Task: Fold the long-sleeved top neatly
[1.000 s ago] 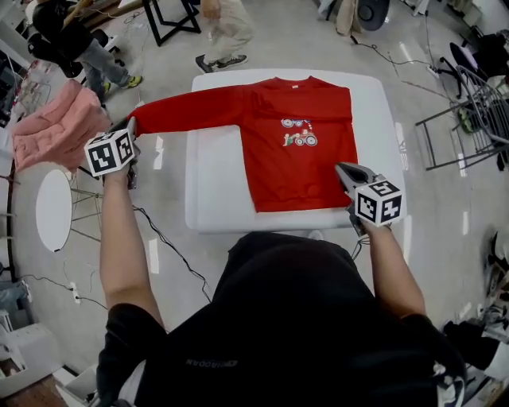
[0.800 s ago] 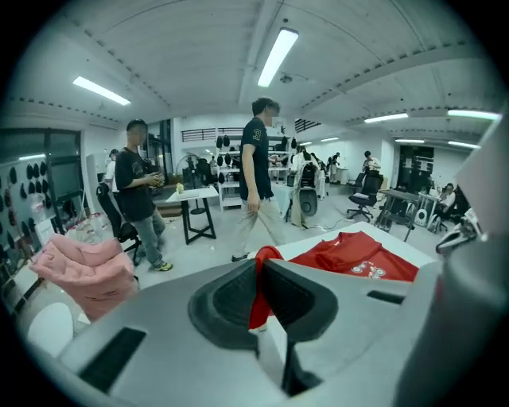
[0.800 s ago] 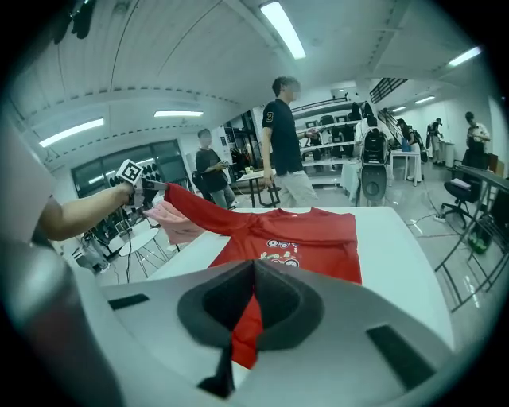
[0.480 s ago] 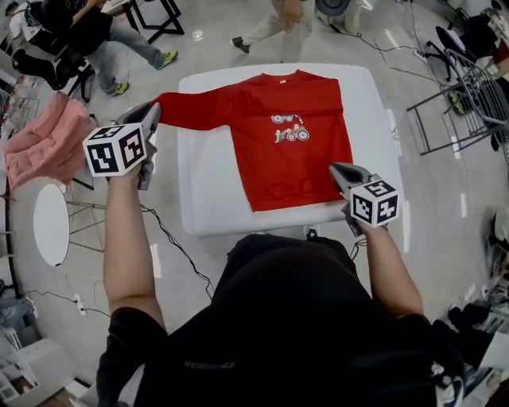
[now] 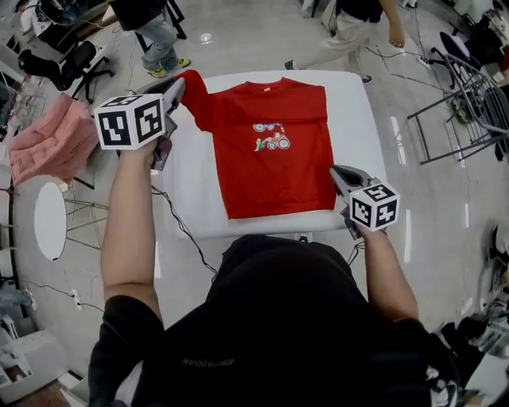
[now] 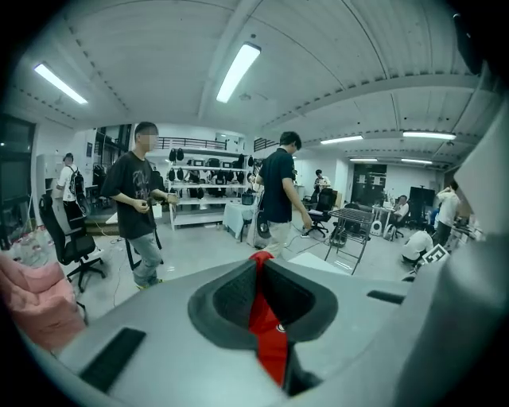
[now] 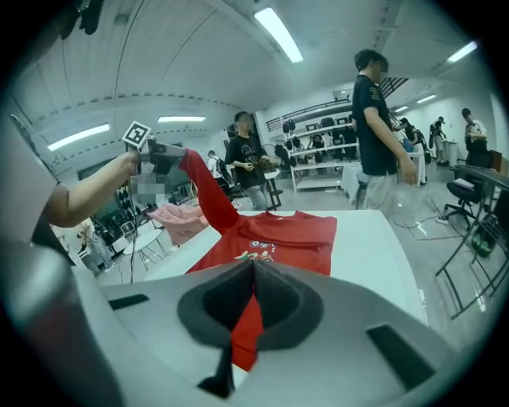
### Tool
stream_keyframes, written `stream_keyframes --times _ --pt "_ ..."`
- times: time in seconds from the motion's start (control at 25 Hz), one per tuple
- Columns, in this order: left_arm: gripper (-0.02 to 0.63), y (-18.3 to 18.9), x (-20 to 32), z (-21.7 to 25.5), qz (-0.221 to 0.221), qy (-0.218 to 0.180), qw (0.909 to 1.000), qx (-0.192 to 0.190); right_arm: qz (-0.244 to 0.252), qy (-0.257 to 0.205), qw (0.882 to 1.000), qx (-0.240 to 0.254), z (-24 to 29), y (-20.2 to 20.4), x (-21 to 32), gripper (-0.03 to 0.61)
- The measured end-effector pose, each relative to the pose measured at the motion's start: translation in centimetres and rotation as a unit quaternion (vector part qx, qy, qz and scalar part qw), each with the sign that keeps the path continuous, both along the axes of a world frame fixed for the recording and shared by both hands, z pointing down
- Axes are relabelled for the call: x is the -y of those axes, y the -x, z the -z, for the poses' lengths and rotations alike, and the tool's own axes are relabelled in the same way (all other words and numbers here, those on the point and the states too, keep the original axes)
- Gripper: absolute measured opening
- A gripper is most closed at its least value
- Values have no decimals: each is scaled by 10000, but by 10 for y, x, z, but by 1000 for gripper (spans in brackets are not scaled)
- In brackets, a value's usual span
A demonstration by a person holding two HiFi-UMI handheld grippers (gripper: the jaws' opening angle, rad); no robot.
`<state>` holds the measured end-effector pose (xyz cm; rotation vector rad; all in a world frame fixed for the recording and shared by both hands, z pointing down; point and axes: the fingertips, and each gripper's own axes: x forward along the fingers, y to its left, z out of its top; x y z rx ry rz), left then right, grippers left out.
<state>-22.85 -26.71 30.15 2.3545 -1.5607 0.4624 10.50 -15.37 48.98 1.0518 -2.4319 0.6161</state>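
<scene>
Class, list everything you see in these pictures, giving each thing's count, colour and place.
long-sleeved top: one, red, flat on the table, one sleeve lifted
table: one, white, centre
garment: one, pink, heaped at left
round side table: one, white, lower left
metal frame: one, grey, right
bystanders: several, mostly dark tops, beyond the table
left hand-held gripper: one, grey, shut on the sleeve
right hand-held gripper: one, grey, shut on the top near its hem
</scene>
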Motion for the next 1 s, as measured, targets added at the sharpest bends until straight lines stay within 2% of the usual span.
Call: stream_keyframes --times 0.16,0.48,0.6,0.84,1.0 --pt "21 -39 18 0 -19 93 10000 29 5 7 9999 111 -1 -21 11 6" --pt "21 -125 60 -25 -203 612 9979 97 135 55 9996 246 -5 -53 28 6" --pt "21 -153 78 -49 -172 956 9953 -5 143 90 9995 259 -7 -67 34 6" --pt "21 -198 111 -100 123 1559 9863 -534 104 247 9993 249 -18 -97 44 6" --pt "23 -224 127 -137 213 1763 9831 -444 46 365 9991 191 -27 -115 48 6"
